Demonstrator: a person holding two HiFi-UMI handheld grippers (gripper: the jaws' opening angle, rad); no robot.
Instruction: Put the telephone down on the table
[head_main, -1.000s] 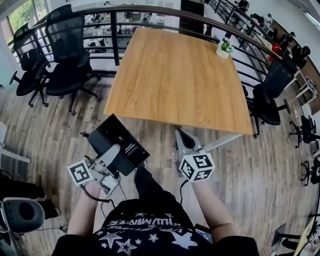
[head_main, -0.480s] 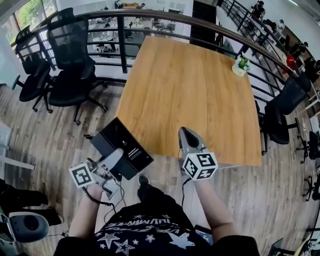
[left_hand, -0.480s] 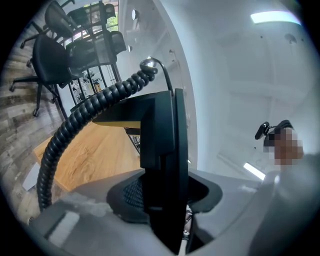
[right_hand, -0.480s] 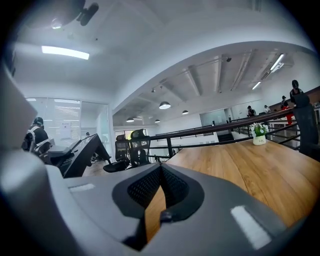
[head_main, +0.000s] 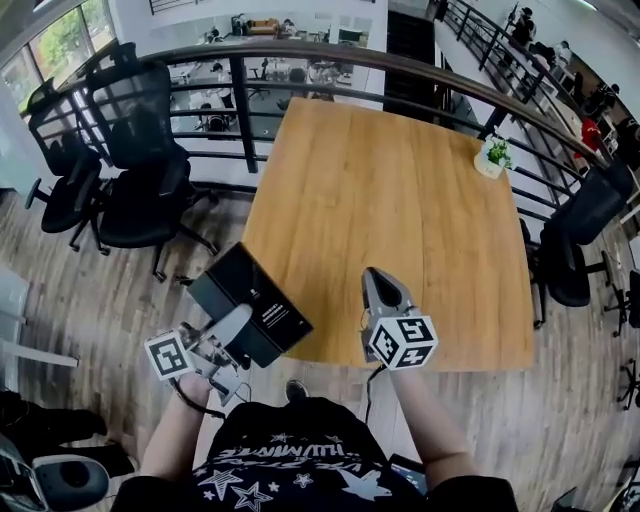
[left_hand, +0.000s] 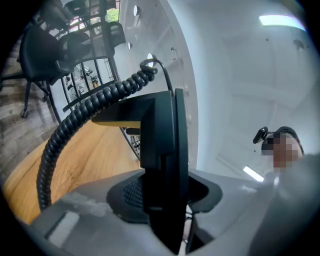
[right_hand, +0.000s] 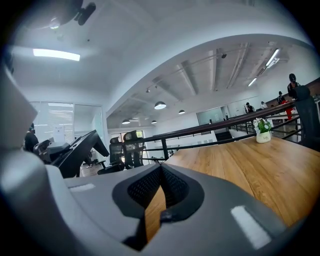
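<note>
At the far left, black office chairs (head_main: 130, 170) stand on a wood-plank floor (head_main: 90, 300), in front of a dark metal railing (head_main: 300, 55).

Low in the head view, left of centre, the left gripper (head_main: 238, 322) is held out by the person's left hand. Its jaws are part-way apart and clamped on the edge of a black telephone (head_main: 245, 300), a boxy desk set. The telephone is up off the table, tilted, at the near left corner of the table (head_main: 400, 200) and overlapping that corner from above. In the left gripper view the phone's dark body fills the gap between the two pads, and its black coiled cord (left_hand: 75, 125) curves up and over to the left.

The table is a large bare top of pale wood, filling the middle of the scene.

Right of the phone, the right gripper (head_main: 380, 290) reaches over the near edge of the table. Its jaws are drawn together and hold nothing.

Near the far right corner of the table stands a small potted plant (head_main: 490, 157). Beyond the right edge is another black chair (head_main: 585, 230).
</note>
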